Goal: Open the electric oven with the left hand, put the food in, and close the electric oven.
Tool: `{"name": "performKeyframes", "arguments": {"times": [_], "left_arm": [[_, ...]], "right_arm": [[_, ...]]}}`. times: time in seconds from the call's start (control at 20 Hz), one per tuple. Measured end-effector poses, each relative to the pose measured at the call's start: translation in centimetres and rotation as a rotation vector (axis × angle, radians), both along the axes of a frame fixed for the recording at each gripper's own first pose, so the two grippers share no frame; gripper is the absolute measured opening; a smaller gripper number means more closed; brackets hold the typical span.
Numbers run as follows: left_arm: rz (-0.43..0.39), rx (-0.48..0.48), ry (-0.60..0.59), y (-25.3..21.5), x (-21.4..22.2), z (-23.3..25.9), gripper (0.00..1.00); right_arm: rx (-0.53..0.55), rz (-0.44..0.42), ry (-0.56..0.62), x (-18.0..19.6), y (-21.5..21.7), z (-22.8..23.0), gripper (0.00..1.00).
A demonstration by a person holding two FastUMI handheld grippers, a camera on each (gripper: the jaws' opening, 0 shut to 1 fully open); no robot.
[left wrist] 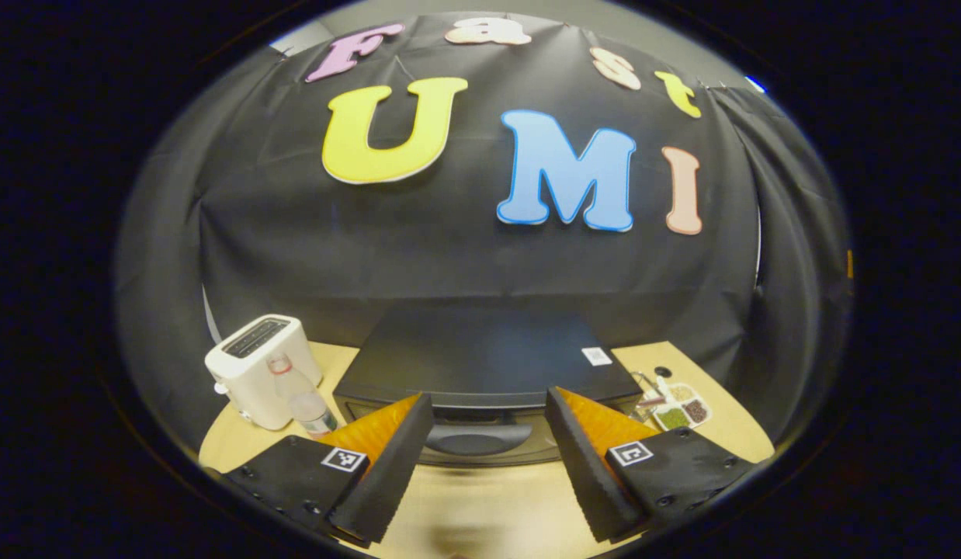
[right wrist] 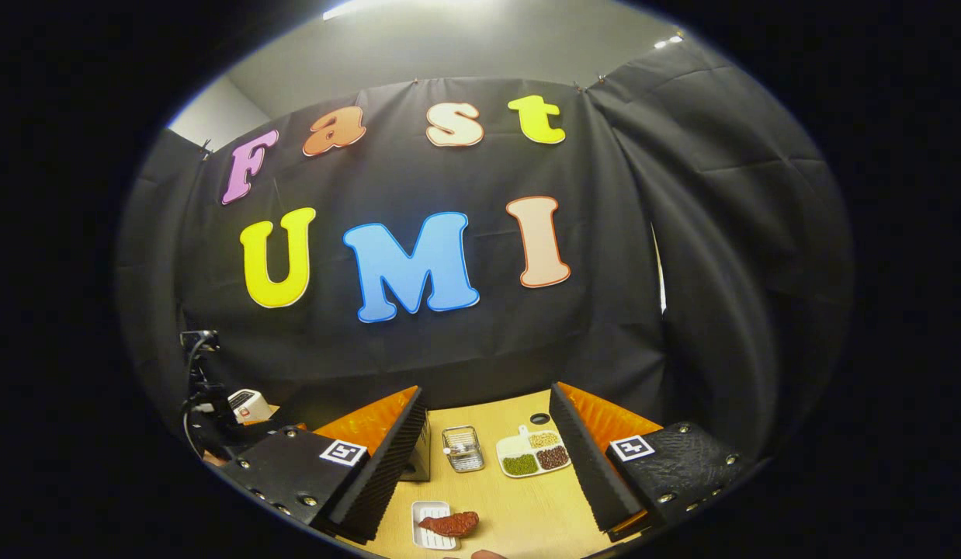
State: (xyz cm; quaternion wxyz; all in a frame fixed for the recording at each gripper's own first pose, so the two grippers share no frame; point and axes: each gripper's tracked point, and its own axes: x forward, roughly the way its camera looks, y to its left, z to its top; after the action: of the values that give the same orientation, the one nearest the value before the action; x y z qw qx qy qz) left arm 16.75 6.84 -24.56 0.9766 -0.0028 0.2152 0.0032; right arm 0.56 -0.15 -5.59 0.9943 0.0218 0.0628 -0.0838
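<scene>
Left gripper view: my left tool (left wrist: 488, 435) hangs open, its fingers spread wide and holding nothing, just before the black electric oven (left wrist: 484, 365) on the wooden table (left wrist: 480, 512). The oven's door handle (left wrist: 469, 440) lies between the fingers, untouched. A white toaster (left wrist: 261, 365) and a clear bottle (left wrist: 306, 400) stand left of the oven; a sectioned dish of beans (left wrist: 678, 407) lies to its right.

Right gripper view: my right tool (right wrist: 488, 458) is likewise open and empty. Below it the reddish food (right wrist: 451, 523) rests on a small white plate (right wrist: 424, 512). A metal wire basket (right wrist: 463, 449) and the sectioned dish sit beyond, between the fingers.
</scene>
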Motion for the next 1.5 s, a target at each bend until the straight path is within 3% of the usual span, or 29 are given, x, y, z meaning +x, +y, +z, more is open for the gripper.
{"name": "performKeyframes", "arguments": {"times": [0.3,0.65,0.75,1.0,1.5], "left_arm": [[0.037,-0.029,0.067,0.8,2.3,-3.9,0.98],[0.006,0.083,0.039,0.8,3.3,-4.9,1.0],[0.013,0.056,0.027,0.6,3.3,-4.9,1.0],[0.013,0.055,0.043,0.8,0.3,-5.3,0.95],[0.021,0.028,0.119,0.4,-5.7,-8.3,0.98]], "right_arm": [[-0.03,-0.018,0.028,0.0,-0.3,-1.0,0.98],[-0.024,-0.033,0.037,1.0,-0.7,-1.3,0.98],[-0.015,-0.025,0.034,1.3,-0.3,-1.4,0.99],[-0.012,0.009,0.026,1.8,0.7,-1.3,0.98],[-0.014,0.036,0.039,1.6,1.0,-1.8,0.98]]}}
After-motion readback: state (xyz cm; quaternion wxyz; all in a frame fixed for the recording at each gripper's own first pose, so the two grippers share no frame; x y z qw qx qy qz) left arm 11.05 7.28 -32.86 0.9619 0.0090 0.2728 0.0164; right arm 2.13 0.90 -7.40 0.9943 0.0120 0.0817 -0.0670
